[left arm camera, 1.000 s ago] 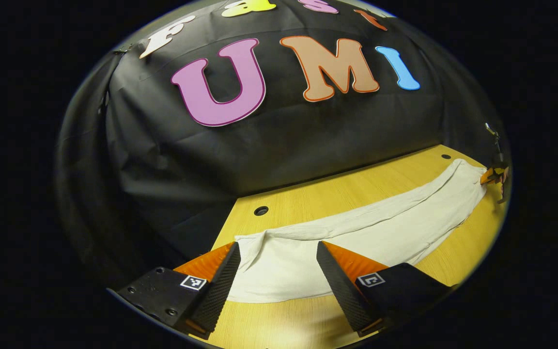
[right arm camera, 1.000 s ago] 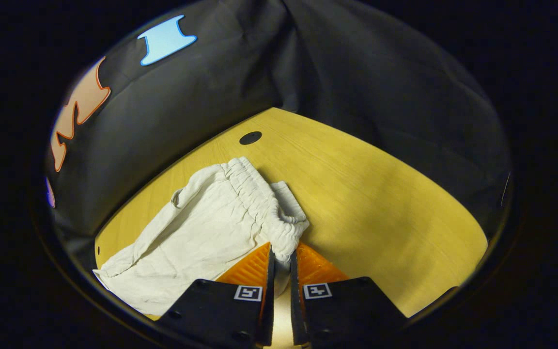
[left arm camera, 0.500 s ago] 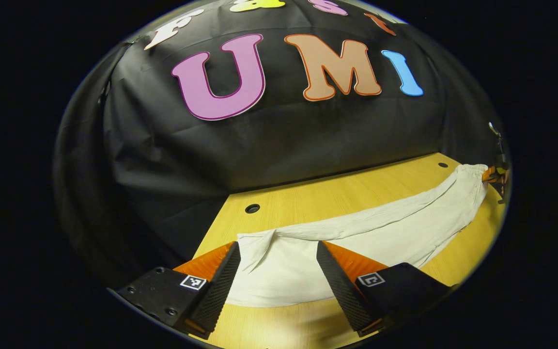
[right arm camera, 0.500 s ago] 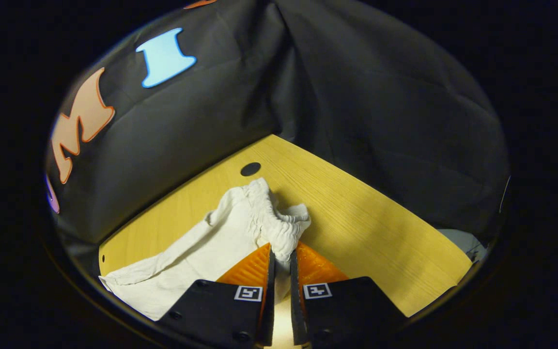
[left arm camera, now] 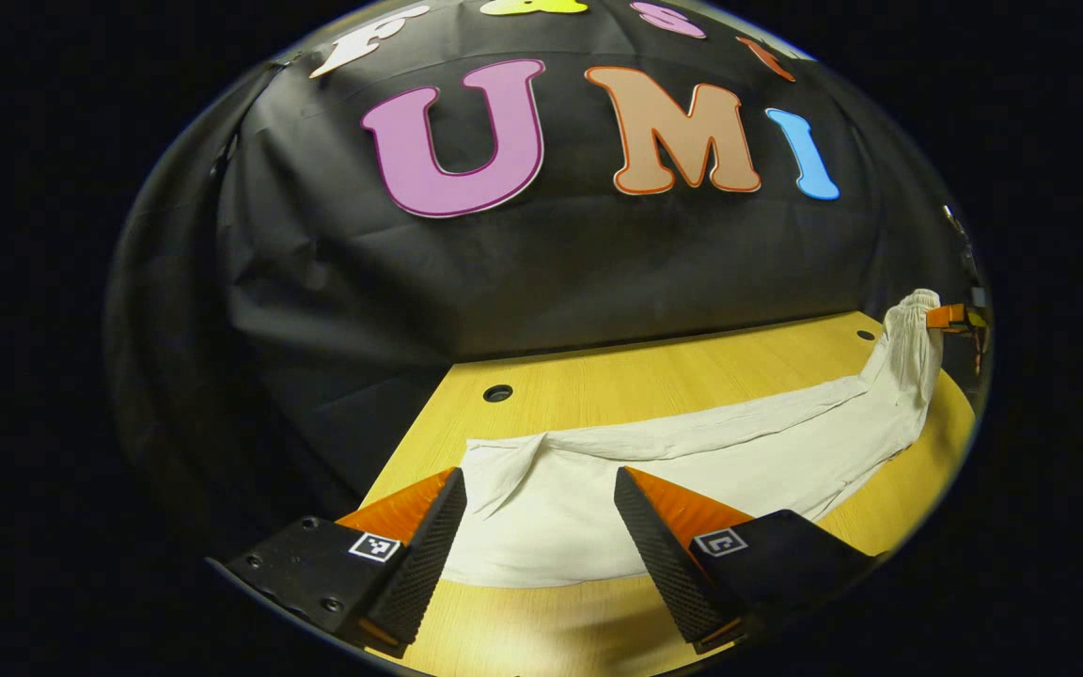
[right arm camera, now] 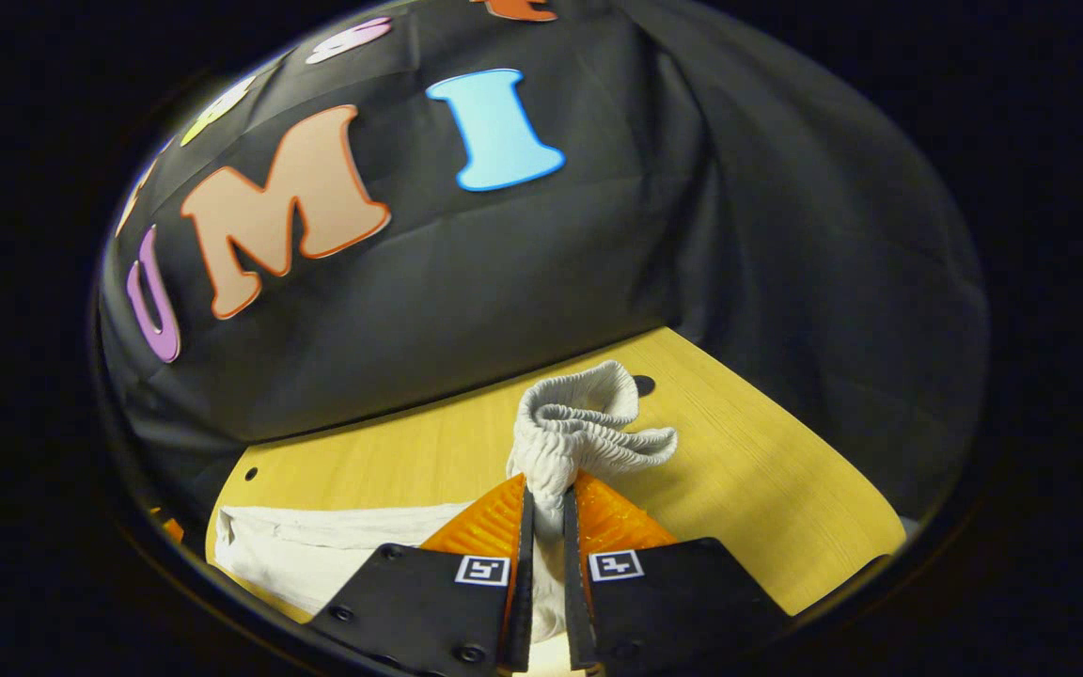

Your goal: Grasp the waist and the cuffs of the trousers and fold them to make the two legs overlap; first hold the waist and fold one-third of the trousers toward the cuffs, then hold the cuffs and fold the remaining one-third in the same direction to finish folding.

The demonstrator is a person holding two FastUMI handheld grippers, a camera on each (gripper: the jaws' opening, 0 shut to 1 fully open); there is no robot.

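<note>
Right gripper (right arm camera: 542,512) jaws clamp the trousers' (left arm camera: 692,451) waist (right arm camera: 579,428), raised off the bench (right arm camera: 767,489). Left gripper (left arm camera: 536,512) jaws open over the cuffs (left arm camera: 504,461): close there, then carry both ends together, cloth taut.

The right gripper (right arm camera: 542,508) has risen, lifting the waist (right arm camera: 579,428) of the trousers (left arm camera: 692,451) off the table (right arm camera: 767,489); the gathered waistband now stands bunched above its fingers instead of lying spread flat; in the left gripper view that far end now hangs raised.
</note>
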